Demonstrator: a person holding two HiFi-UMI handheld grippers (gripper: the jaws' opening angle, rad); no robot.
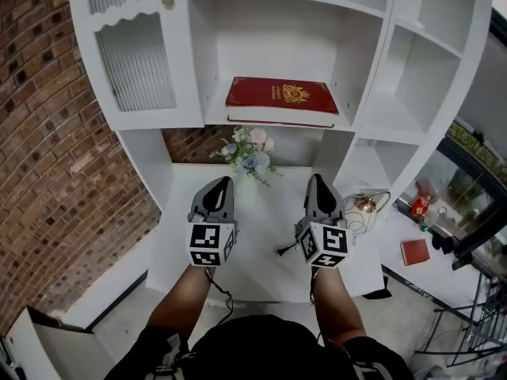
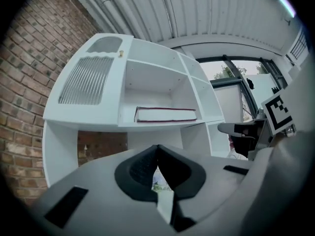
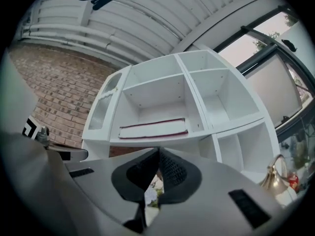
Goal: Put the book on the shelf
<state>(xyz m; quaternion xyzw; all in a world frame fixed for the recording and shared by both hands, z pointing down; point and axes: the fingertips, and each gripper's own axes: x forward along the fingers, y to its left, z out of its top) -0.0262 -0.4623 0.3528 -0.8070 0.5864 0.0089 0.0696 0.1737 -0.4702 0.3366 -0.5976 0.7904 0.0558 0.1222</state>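
Note:
A red book [image 1: 282,100] with a gold emblem lies flat in the middle compartment of the white shelf unit [image 1: 150,121]. Its page edge shows in the left gripper view [image 2: 165,114] and the right gripper view [image 3: 153,129]. My left gripper [image 1: 220,187] hovers over the white desk below the shelf, shut with nothing in it. My right gripper [image 1: 317,187] hangs beside it at the same height, also shut and empty. Both point toward the shelf, well short of the book. In each gripper view the jaws meet at the tips, left [image 2: 157,148] and right [image 3: 158,152].
A small bouquet of pale flowers [image 1: 250,155] stands on the white desk [image 1: 261,256] between the grippers and the shelf. A brass lamp [image 1: 366,205] sits at the desk's right. A brick wall [image 1: 47,157] runs along the left. A small red book [image 1: 415,252] lies lower right.

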